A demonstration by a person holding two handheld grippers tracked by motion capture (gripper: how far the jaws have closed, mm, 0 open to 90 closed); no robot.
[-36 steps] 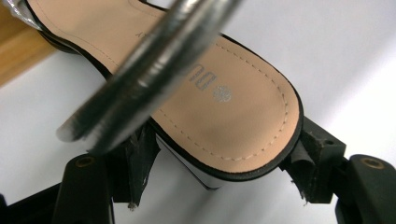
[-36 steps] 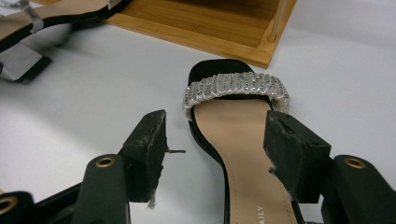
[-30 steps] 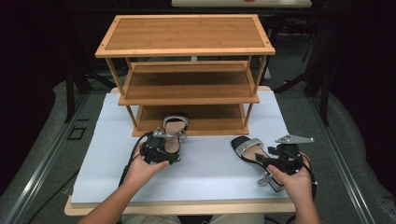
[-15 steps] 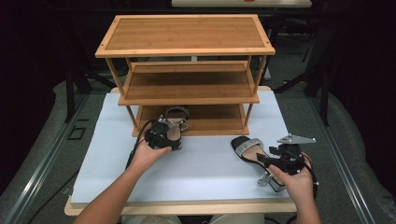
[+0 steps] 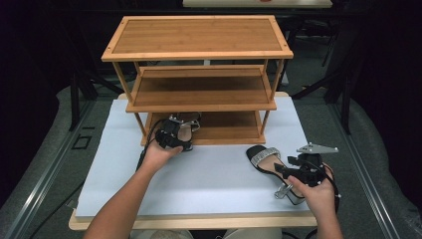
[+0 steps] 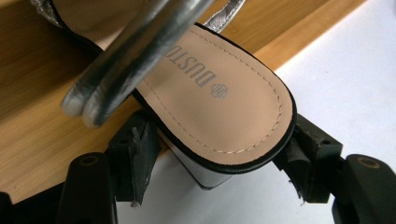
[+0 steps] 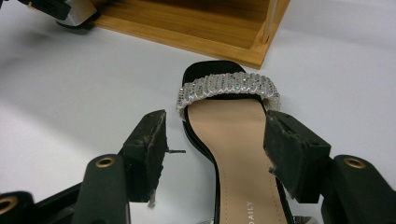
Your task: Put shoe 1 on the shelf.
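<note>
A black sandal with silver straps rests toe-first on the bottom shelf of a bamboo shoe rack. My left gripper is shut on its heel end. In the left gripper view the tan insole spans the space between both jaws of the left gripper, over the shelf's front edge. The matching sandal, with a rhinestone strap, lies on the white mat at the right. My right gripper is open and straddles its insole, with a gap at the left pad.
The rack has three wooden tiers and stands at the back of the white mat. Its front right post is just beyond the right sandal's toe. The table's wooden front edge runs below the mat.
My left gripper has carried its sandal forward from the mat onto the bottom shelf's front edge. The right gripper and its sandal have barely moved.
</note>
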